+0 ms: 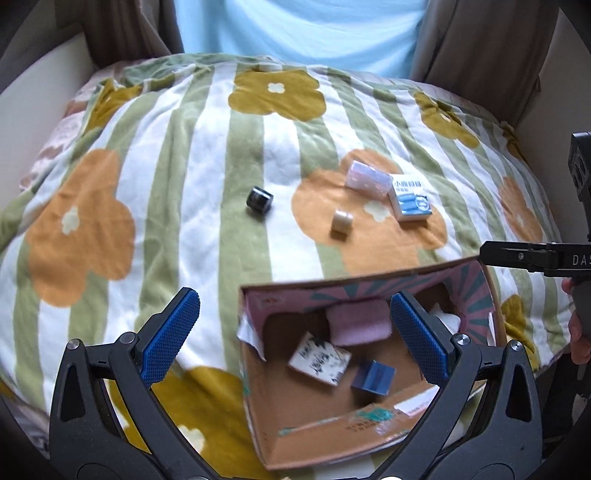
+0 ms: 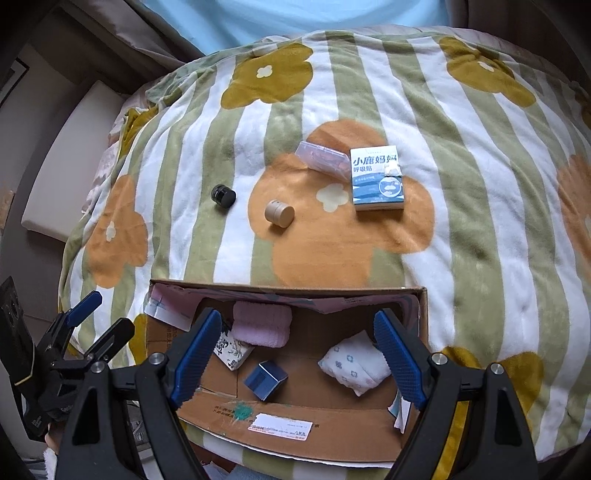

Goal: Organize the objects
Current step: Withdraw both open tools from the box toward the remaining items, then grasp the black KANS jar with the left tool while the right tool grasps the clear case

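An open cardboard box (image 2: 288, 413) (image 1: 332, 435) lies on a flowered blanket. Inside it are a pink towel (image 2: 262, 328), a white printed box (image 2: 231, 354), a small blue cube (image 2: 266, 380) and a white patterned pouch (image 2: 354, 363). On the blanket beyond lie a black cylinder (image 2: 223, 195) (image 1: 259, 199), a beige cylinder (image 2: 279, 214) (image 1: 341, 220), a blue-white carton (image 2: 376, 179) (image 1: 410, 202) and a clear pink packet (image 2: 325, 160) (image 1: 367, 180). My right gripper (image 2: 295, 354) is open and empty over the box. My left gripper (image 1: 295, 332) is open and empty over the box's left edge.
The blanket (image 2: 480, 221) covers a rounded mound. A person in a light blue shirt (image 1: 295, 33) sits behind it. A white cushion (image 2: 62, 177) lies at the left. A small white object (image 1: 267, 66) sits at the blanket's far edge.
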Available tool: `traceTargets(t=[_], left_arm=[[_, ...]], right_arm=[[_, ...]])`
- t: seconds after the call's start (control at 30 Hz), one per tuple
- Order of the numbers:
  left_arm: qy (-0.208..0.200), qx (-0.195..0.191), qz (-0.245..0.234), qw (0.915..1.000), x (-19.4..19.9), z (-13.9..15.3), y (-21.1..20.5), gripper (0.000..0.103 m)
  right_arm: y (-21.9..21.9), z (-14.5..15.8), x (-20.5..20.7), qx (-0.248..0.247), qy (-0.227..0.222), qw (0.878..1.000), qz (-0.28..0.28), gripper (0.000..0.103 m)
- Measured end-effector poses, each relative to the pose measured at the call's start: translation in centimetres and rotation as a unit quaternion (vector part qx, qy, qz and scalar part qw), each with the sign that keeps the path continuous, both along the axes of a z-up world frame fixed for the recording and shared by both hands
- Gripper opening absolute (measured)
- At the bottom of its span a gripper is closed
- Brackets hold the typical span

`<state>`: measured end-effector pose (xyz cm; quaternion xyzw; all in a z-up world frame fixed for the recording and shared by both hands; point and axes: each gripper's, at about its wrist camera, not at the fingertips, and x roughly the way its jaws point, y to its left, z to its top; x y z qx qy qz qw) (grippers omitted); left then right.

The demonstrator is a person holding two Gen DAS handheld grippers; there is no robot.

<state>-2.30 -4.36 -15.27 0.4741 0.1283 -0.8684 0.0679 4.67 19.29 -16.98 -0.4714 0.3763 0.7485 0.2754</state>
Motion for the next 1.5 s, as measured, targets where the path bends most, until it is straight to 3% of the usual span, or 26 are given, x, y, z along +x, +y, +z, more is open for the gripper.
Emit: traceTargets(t=[0.4,0.83,1.0,1.07,1.5], left_arm=[[0.011,-0.024,-0.056,0.9981,-7.3,-0.8,-6.4,0.103],[-0.012,-0.007,-0.112,0.9936,-14.6,-9.7,-10.0,0.103],[-0.016,-0.004,-0.129,0.9915,-16.7,-12.7,-10.3,0.103],[-0.017,-0.002,-0.141,0.9899,-17.4,-13.5,-10.1,0.098],[-0.029,-0.005,-0.196,0.9802,-19.6,-17.4,-9.3,0.097]], right_arm=[[4.4,0.0,-4.8,0.017,0.001,0.999,-0.046,0.082],[10.5,-5.7,-11.4,0.013,-0.015,0.989,-0.147,0.082],[12.2,-8.5,-13.2,0.025,-0.052,0.983,-0.175,0.082],[12.7,-9.4,-13.7,0.030,-0.067,0.980,-0.186,0.082],[13.6,-11.5,-15.2,0.064,-0.110,0.966,-0.225,0.082]])
